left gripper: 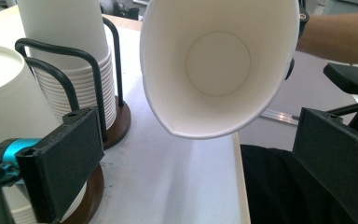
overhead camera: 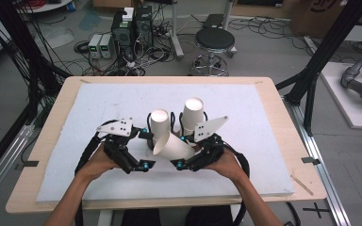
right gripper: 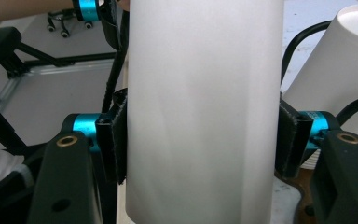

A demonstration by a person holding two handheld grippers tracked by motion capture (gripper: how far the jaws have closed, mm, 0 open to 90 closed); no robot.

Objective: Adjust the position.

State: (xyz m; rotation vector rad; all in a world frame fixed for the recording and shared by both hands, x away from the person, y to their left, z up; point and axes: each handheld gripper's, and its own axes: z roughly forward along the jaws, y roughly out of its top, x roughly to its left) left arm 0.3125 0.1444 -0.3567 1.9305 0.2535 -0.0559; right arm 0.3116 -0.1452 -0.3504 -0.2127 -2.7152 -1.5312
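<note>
Step in hand: I judge I am carrying a single paper cup [overhead camera: 175, 145] between two stacks, held tipped on its side with the mouth toward my left.
Right tool [right gripper: 200, 140]: pinching the cup across its wall, pads pressed on both sides.
Left tool [overhead camera: 139, 149]: spread, nothing between its jaws; the cup's open mouth [left gripper: 216, 65] hangs just ahead of it.
Cup stacks: left stack [overhead camera: 159, 123] and right stack [overhead camera: 192, 112] stand upside down in black wire holders [left gripper: 70, 70], close behind the held cup.
Next move: I'd expect to turn the cup mouth-down and line it over a stack.
Room: the worktop [overhead camera: 245, 155] is open toward me and to both sides; its near edge lies just beneath my hands.
</note>
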